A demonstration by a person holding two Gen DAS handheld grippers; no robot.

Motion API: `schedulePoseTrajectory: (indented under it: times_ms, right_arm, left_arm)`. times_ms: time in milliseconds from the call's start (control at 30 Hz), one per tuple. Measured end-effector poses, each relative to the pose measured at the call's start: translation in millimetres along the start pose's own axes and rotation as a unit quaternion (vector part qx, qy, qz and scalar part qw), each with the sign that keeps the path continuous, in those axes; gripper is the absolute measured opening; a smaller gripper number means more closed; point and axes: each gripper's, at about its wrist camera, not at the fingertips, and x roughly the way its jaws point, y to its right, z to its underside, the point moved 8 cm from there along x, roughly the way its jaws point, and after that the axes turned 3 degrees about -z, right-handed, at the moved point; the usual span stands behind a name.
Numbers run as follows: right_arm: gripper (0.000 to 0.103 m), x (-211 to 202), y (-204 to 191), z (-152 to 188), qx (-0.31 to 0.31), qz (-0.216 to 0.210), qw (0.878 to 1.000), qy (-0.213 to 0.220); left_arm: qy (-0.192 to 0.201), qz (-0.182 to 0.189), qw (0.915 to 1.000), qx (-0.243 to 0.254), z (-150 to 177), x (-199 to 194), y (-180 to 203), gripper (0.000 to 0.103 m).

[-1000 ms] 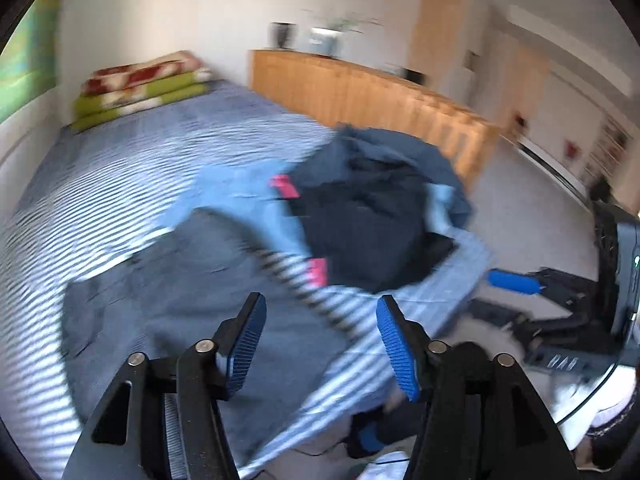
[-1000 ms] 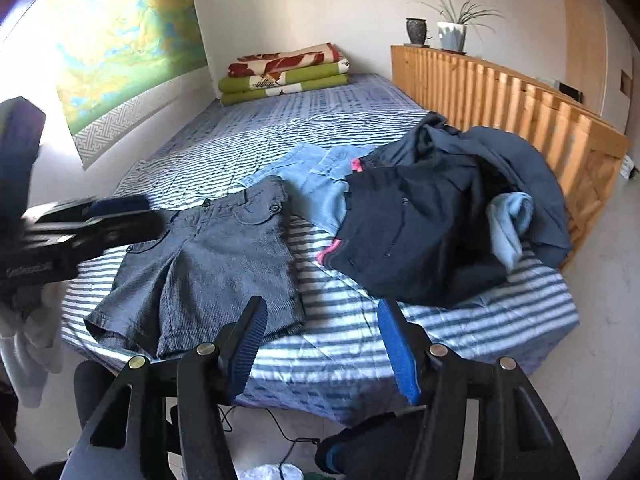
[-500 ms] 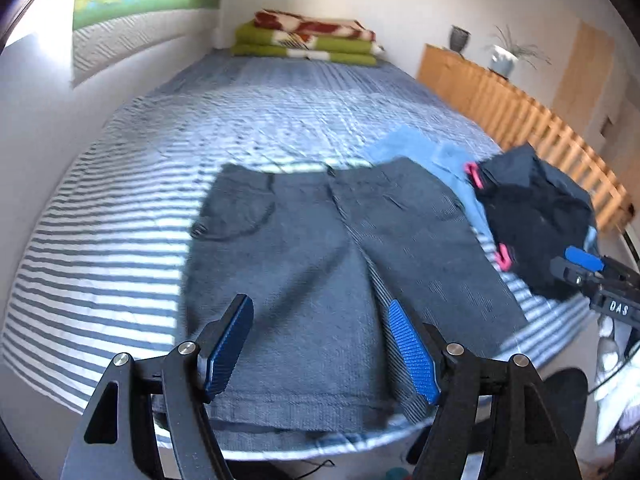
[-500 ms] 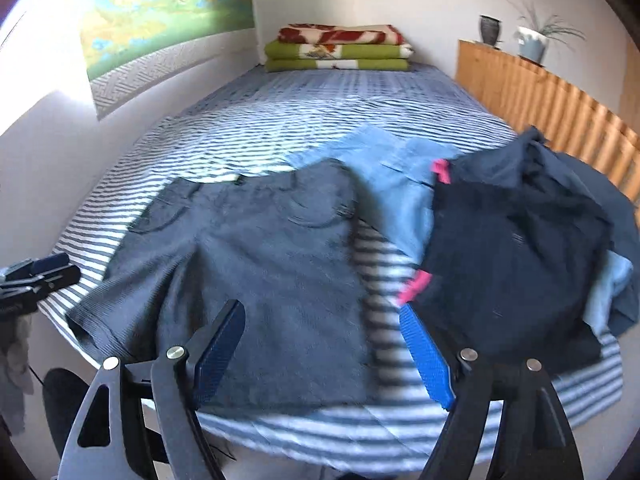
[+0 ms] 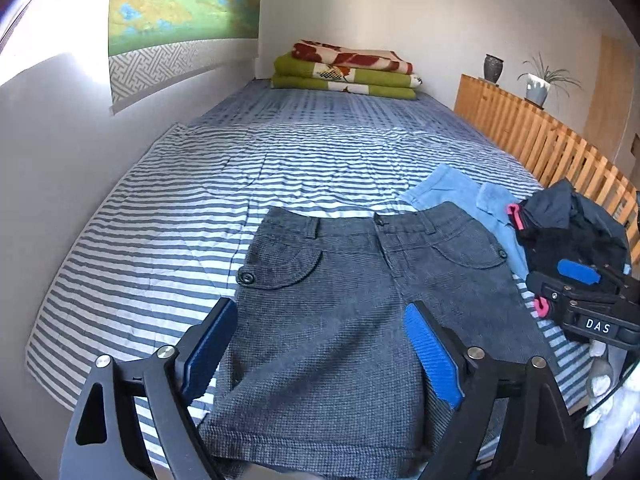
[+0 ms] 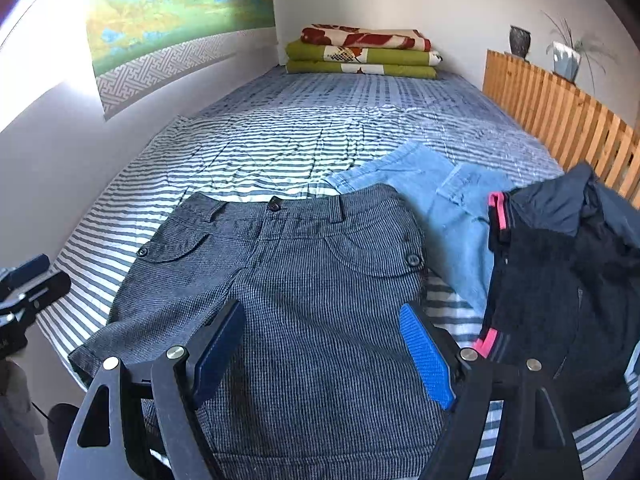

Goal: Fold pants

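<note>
Shorts (image 5: 340, 320) lie flat on the bed (image 5: 160, 220), lower centre of both frames, waistband toward the top, hems at the bed's near edge. Jeans (image 6: 440, 192) right of the shorts, partly under their right side. Clothes pile (image 6: 560, 280) at far right, overlapping the jeans. Blankets (image 5: 344, 70) stacked at the bed's far end, top centre. Slatted rail (image 5: 540, 140) along the bed's right side, vase (image 5: 493, 67) and plant (image 5: 538, 84) on top. Poster (image 5: 180, 0) on the wall, upper left.

Grey shorts (image 5: 348, 320); blue-white striped bedcover (image 5: 200, 208); light-blue jeans (image 6: 432, 188).
</note>
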Motion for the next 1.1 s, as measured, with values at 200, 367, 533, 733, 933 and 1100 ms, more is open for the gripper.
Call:
schedulePoseTrajectory:
  times_ms: [200, 367, 533, 733, 933, 1100]
  right_arm:
    - [0.076, 5.1, -9.8, -5.7, -0.005, -0.007, 1.000, 0.001]
    - [0.076, 7.2, -10.9, -5.9, -0.009, -0.010, 1.000, -0.004]
    - [0.076, 4.5, 7.1, 11.5, -0.028, -0.005, 0.999, -0.030]
    - [0.076, 24.0, 91.5, 37.4, 0.029, 0.019, 0.996, -0.085]
    - [0.076, 61.6, 150.3, -14.4, 0.065, -0.044, 0.991, -0.108]
    - [0.076, 112.1, 158.6, -54.6, 0.051, -0.107, 0.984, -0.135]
  left_arm:
    - [-0.004, -0.003, 1.0000, 0.007, -5.2, 9.6, 0.3, 0.089]
    - [-0.007, 0.001, 0.9999, 0.011, -9.2, 13.3, 6.9, 0.090]
    - [-0.037, 0.011, 0.9985, 0.038, 12.0, 17.9, 13.0, 0.090]
    - [-0.082, 0.094, 0.9856, 0.114, 66.7, 16.4, 97.5, 0.090]
    - [-0.139, 0.224, 0.9503, 0.165, 106.5, 43.4, 248.8, 0.090]
    - [-0.171, 0.219, 0.9418, 0.189, 118.4, 89.9, 319.4, 0.090]
